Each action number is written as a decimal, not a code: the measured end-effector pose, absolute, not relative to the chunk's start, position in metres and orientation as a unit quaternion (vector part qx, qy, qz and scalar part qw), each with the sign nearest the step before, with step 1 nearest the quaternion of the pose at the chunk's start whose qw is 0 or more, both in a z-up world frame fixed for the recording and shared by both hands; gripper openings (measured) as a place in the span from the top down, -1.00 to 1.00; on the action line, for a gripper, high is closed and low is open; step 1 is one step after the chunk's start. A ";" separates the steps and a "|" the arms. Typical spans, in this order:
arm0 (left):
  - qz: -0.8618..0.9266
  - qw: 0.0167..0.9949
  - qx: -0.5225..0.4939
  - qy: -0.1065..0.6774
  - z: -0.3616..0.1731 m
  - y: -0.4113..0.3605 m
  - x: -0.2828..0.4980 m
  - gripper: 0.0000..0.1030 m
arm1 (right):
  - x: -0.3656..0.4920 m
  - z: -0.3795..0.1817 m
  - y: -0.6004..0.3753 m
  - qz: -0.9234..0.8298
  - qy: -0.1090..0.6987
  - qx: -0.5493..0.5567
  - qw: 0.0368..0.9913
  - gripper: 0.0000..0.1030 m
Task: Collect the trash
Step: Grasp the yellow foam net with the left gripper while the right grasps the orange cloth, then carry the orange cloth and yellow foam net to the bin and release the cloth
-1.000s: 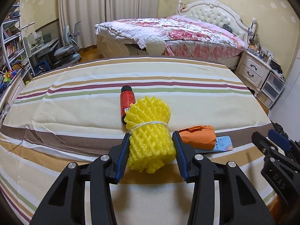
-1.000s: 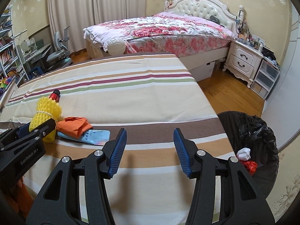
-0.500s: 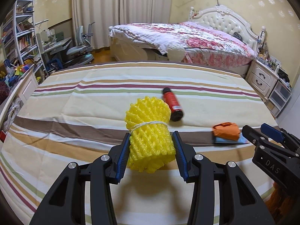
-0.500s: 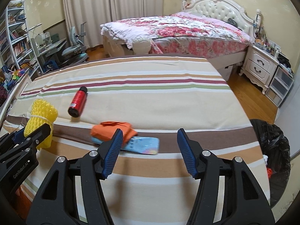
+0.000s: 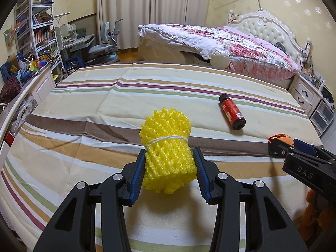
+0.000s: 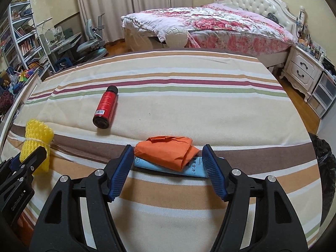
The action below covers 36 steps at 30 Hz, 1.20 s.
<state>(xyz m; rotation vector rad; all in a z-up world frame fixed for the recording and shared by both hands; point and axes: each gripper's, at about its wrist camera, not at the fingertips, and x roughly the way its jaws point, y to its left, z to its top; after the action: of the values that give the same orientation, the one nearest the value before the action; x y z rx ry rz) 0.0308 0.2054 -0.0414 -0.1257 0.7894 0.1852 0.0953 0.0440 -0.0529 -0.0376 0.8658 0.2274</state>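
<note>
My left gripper (image 5: 169,168) is shut on a yellow foam net roll (image 5: 168,145) tied with white string, held just above the striped tablecloth (image 5: 84,126). The roll also shows in the right wrist view (image 6: 37,138). My right gripper (image 6: 168,163) is open, its jaws on either side of a crumpled orange paper (image 6: 168,152) lying on a light blue packet (image 6: 195,167). A red bottle (image 6: 106,107) with a black cap lies on its side further back; it also shows in the left wrist view (image 5: 232,112).
A black trash bag bin (image 6: 323,168) stands off the table's right edge. Beyond the table are a bed with a floral cover (image 6: 210,25), a white nightstand (image 6: 302,73), a desk chair (image 5: 103,48) and bookshelves (image 5: 35,31).
My left gripper has swung left with the foam roll, so the bottle now lies to its right. My right gripper has moved left and forward until its jaws straddle the orange paper.
</note>
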 end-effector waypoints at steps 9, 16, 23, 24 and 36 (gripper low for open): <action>0.084 0.917 -0.072 0.382 -0.042 0.208 0.030 0.13 | 0.093 -0.051 0.048 0.108 0.414 -0.025 0.904 -0.23; 0.075 0.920 -0.074 0.378 -0.041 0.211 0.028 0.13 | 0.088 -0.040 0.044 0.101 0.400 -0.024 0.911 -0.23; 0.044 0.921 -0.075 0.380 -0.041 0.207 0.032 0.13 | 0.081 -0.032 0.038 0.077 0.393 -0.034 0.916 -0.23; 0.037 0.921 -0.074 0.382 -0.041 0.206 0.032 0.13 | 0.081 -0.031 0.036 0.074 0.393 -0.033 0.916 -0.22; 0.012 0.927 -0.065 0.370 -0.027 0.178 0.021 0.13 | 0.063 -0.017 -0.002 0.056 0.372 -0.027 0.926 -0.22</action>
<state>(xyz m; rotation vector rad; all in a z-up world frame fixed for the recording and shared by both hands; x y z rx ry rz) 0.0214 0.1779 -0.0268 -0.1323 0.7585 0.0246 0.0632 -0.0016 -0.0167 -0.0560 0.7629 0.1148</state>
